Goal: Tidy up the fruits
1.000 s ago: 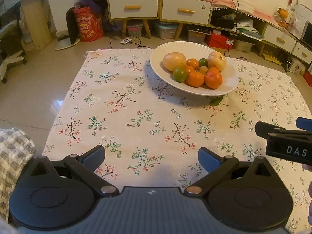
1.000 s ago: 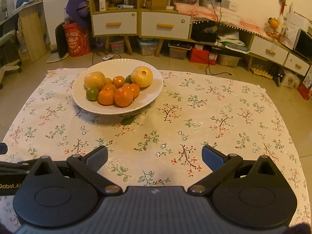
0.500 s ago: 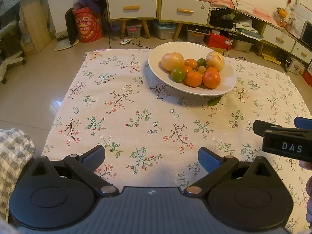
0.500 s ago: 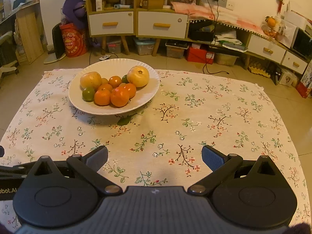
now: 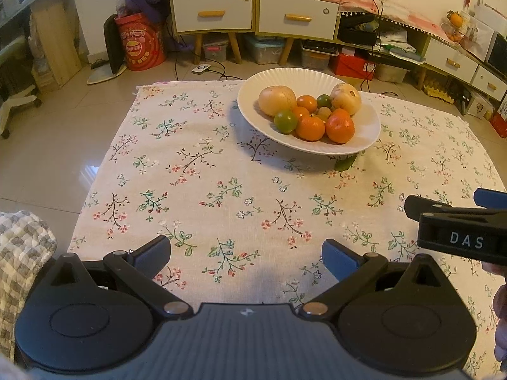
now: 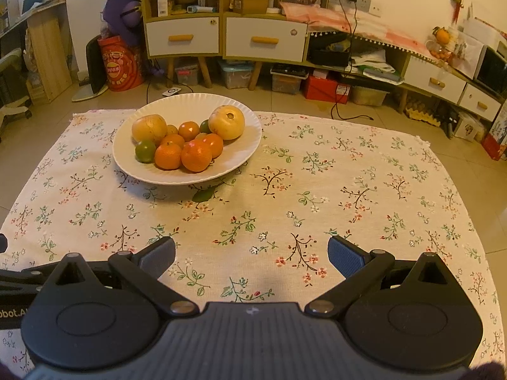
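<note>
A white ribbed plate [image 5: 253, 95] [image 6: 250, 145] stands on the far part of a floral tablecloth [image 5: 221, 196] [image 6: 348, 190]. It holds several fruits: two big yellow ones [image 5: 277, 100] [image 6: 226, 122], oranges [image 5: 339, 125] [image 6: 196, 155] and green limes [image 5: 285, 121] [image 6: 145, 151]. A green leaf [image 5: 344, 163] [image 6: 202, 195] lies on the cloth under the plate's near rim. My left gripper [image 5: 246, 255] hovers open over the near cloth, empty. My right gripper [image 6: 251, 253] is open and empty too, and it shows at the right edge of the left wrist view [image 5: 456, 215].
The low table is ringed by tiled floor. Beyond it stand white-drawer cabinets [image 5: 253, 15] [image 6: 228, 36], a red tin [image 5: 139, 44], storage boxes and cables. A checked cloth [image 5: 22, 247] lies at my near left. The cloth's near and right parts are bare.
Both grippers have drawn back and up a little from the plate, so the plate sits slightly farther off in both views. Jaws stay open; nothing on the table has moved.
</note>
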The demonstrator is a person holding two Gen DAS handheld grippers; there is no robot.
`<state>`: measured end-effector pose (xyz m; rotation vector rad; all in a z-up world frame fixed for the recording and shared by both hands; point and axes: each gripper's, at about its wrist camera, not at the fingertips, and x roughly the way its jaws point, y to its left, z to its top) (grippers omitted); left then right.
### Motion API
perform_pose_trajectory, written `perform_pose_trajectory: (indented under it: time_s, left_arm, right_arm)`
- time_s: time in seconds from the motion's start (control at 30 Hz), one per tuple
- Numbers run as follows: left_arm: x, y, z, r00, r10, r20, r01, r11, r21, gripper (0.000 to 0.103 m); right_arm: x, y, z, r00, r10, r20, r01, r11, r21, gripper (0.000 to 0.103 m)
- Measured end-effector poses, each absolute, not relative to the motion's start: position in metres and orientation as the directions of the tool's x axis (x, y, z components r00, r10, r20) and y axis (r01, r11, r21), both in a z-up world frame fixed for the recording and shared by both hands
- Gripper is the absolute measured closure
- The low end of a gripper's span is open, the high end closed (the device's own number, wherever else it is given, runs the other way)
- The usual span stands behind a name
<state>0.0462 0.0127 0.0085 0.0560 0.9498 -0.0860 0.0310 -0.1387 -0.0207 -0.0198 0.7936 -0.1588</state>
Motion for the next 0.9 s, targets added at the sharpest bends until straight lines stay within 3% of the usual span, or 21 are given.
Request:
perform_pose_trajectory:
  time_s: [0.9]
  left_arm:
    - [0.046, 0.007, 0.021, 0.602, -0.058, -0.796, 0.112, 0.994, 0.012, 0.015]
  right_arm:
    - [0.032, -0.142, -0.011, 0.717, -0.15, -0.681, 0.142, 0.988, -0.068, 0.0]
